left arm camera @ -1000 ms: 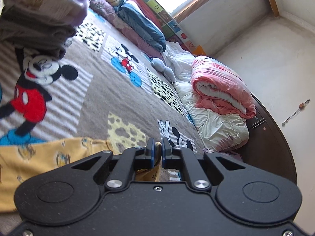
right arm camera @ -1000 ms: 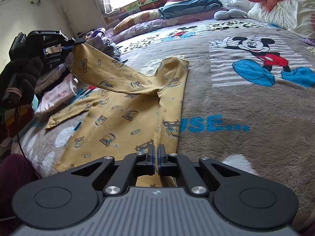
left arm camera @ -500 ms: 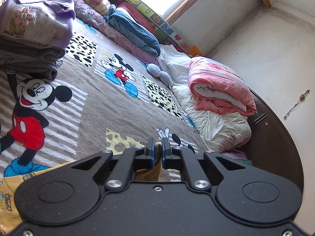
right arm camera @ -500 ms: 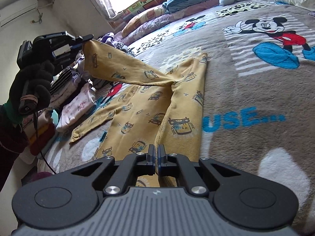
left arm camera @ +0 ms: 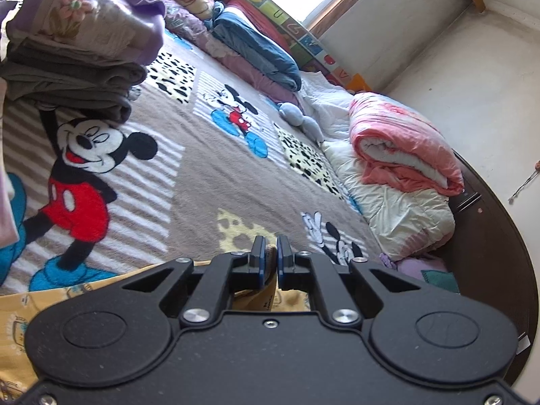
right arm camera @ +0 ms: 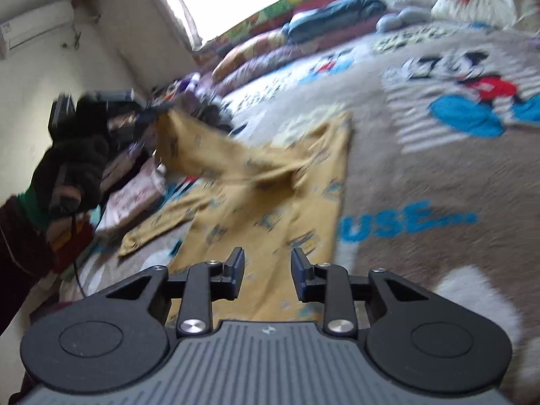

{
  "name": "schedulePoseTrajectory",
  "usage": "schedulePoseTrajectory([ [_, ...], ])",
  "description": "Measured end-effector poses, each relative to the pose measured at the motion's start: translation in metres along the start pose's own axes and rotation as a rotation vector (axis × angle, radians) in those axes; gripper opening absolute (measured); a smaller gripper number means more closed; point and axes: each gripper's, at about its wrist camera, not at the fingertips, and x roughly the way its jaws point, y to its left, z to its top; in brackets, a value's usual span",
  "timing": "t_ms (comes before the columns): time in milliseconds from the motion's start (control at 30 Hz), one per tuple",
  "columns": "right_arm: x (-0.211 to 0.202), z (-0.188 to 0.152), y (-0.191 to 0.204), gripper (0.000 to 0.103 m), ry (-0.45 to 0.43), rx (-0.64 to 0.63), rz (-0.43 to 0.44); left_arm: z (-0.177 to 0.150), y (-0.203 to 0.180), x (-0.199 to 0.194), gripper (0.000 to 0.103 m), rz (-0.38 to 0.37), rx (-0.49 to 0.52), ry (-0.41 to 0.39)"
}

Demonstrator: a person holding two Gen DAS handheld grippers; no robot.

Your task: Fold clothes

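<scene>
**Figure: One corner lifted, the other let go**

Spread across the bed, a grey-brown cartoon-mouse blanket [right arm camera: 422,155] serves as our folding surface, with bolsters and a rolled pink quilt [left arm camera: 401,145] pushed to its far edge, we judge to keep the middle free. On the blanket lies the task's thing, a yellow printed garment [right arm camera: 270,216], mostly flat, its long edge running away from our right gripper [right arm camera: 265,271]. A stack of folded clothes [left arm camera: 77,40] sits at the blanket's side, near enough, we suppose, to receive the next finished piece.

One corner of the garment rises off the blanket toward our left gripper [left arm camera: 269,263], whose jaws are pressed together on a pinch of yellow cloth; in the right wrist view a gloved hand [right arm camera: 72,165] carries it, held high so that the flap can swing over the flat part.

Our right gripper's jaws have just been opening and now stand apart above the near hem, gripping nothing; the cloth lies beneath them.
</scene>
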Motion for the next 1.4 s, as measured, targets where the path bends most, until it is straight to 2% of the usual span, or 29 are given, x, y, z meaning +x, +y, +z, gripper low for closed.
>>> schedulePoseTrajectory([
  [67,-0.011,-0.001,-0.008,0.033,-0.032,-0.016,-0.039,-0.001,0.004,-0.001,0.004,0.0,-0.007,-0.001],
  [167,-0.008,-0.007,-0.002,0.032,-0.013,-0.102,-0.052,-0.004,0.006,-0.003,0.004,-0.003,-0.01,-0.001],
  [300,0.015,-0.017,0.019,0.032,0.068,-0.229,-0.034,-0.005,0.005,-0.005,0.004,-0.008,-0.004,-0.006],
  [433,0.041,-0.032,0.029,0.032,0.205,-0.303,-0.05,-0.006,0.007,-0.008,0.004,-0.012,-0.006,-0.013],
  [600,0.026,-0.023,0.024,0.032,0.113,-0.259,-0.035,-0.018,0.016,-0.016,0.004,-0.005,-0.014,-0.007],
  [767,0.029,-0.019,0.008,0.032,0.096,-0.194,-0.042,-0.039,0.03,-0.026,0.004,-0.005,-0.107,0.004],
  [967,0.038,0.001,-0.004,0.032,0.056,-0.158,-0.048,-0.057,0.029,-0.043,0.004,-0.004,-0.155,-0.012],
  [1267,0.101,0.071,-0.032,0.032,0.041,-0.134,-0.052,-0.086,0.016,-0.075,0.004,-0.03,-0.199,-0.039],
  [1400,0.128,0.084,-0.042,0.032,0.059,-0.093,-0.049,-0.092,0.017,-0.076,0.004,0.012,-0.202,-0.028],
])
